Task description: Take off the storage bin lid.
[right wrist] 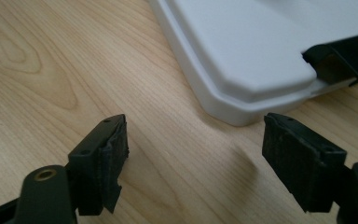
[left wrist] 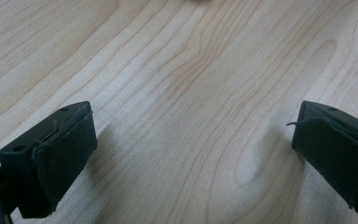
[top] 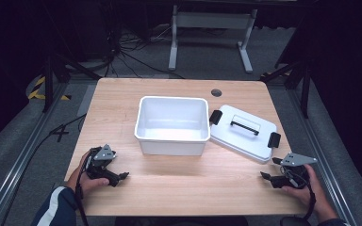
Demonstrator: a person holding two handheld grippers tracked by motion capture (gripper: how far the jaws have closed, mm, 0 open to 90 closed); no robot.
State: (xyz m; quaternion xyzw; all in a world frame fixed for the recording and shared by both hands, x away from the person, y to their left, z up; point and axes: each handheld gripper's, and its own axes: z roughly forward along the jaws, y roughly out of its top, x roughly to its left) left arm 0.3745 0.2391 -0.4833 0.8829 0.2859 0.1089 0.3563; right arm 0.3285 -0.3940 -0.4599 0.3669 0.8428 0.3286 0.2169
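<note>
Left gripper (left wrist: 193, 154): jaws wide apart, empty, low over bare wooden table (left wrist: 177, 70) at near-left; right gripper (right wrist: 196, 154): jaws wide apart, empty, just short of lid (right wrist: 242, 51) corner; lid: white, black handle (top: 244, 124) and end clips, flat on table beside open white storage box (top: 171, 125), nearly touching its right wall; risk, as judged: lid sliding or tipping if pinched at thin rim.

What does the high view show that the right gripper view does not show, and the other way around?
High view: the open white bin, the lid's black handle, both hands and the left gripper. Right gripper view: a close look at the right gripper, jaws wide apart over bare wood, and the rough pads. Both share the white lid with a black clip, and the wooden table.
</note>
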